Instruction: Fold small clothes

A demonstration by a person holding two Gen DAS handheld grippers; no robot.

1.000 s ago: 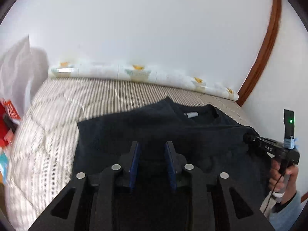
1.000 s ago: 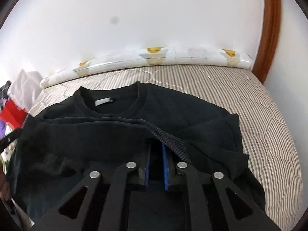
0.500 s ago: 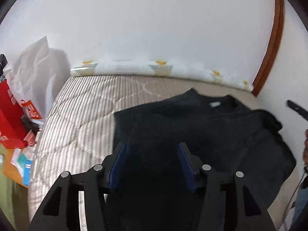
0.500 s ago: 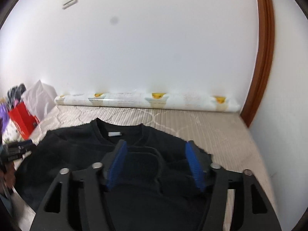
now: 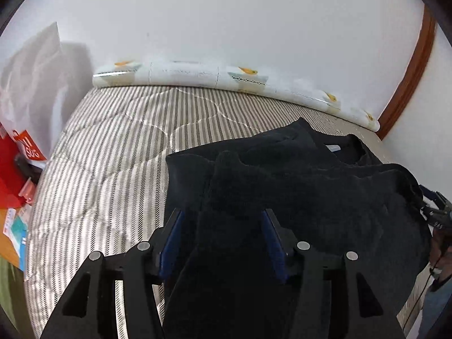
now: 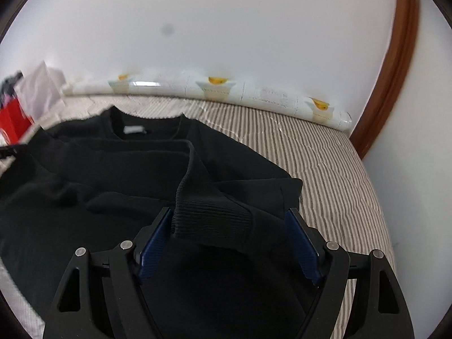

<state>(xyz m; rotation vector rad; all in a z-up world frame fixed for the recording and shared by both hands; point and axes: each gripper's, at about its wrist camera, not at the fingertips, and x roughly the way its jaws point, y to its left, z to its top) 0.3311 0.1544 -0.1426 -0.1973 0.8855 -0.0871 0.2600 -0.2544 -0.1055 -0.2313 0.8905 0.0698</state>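
The black sweater (image 5: 296,186) lies on the striped bed (image 5: 113,152), its bottom part doubled up over the chest, so the ribbed hem (image 6: 209,212) now sits as the near edge of a fold running side to side. The collar with its white label (image 6: 135,130) points toward the wall at 12 o'clock; the sweater's long axis therefore runs from 6 to 12 in the right wrist view, and the fold crosses it from 9 to 3.

The left tool (image 5: 223,226) stands released, its blue pads spread wide with dark cloth lying loose between them and nothing gripped. From it, the bulk of the sweater spreads toward 1 and 2 o'clock, and the free left side edge is just ahead at 11.

The right tool (image 6: 226,226) is also released, pads wide apart either side of the ribbed hem, which rests between them without being pinched. The sweater's right edge and its short flap (image 6: 285,189) lie just ahead at 1 o'clock, nearer this tool than the other.

Judging by this, each side panel would fall to the tool on its own side, folding inward across the long axis.
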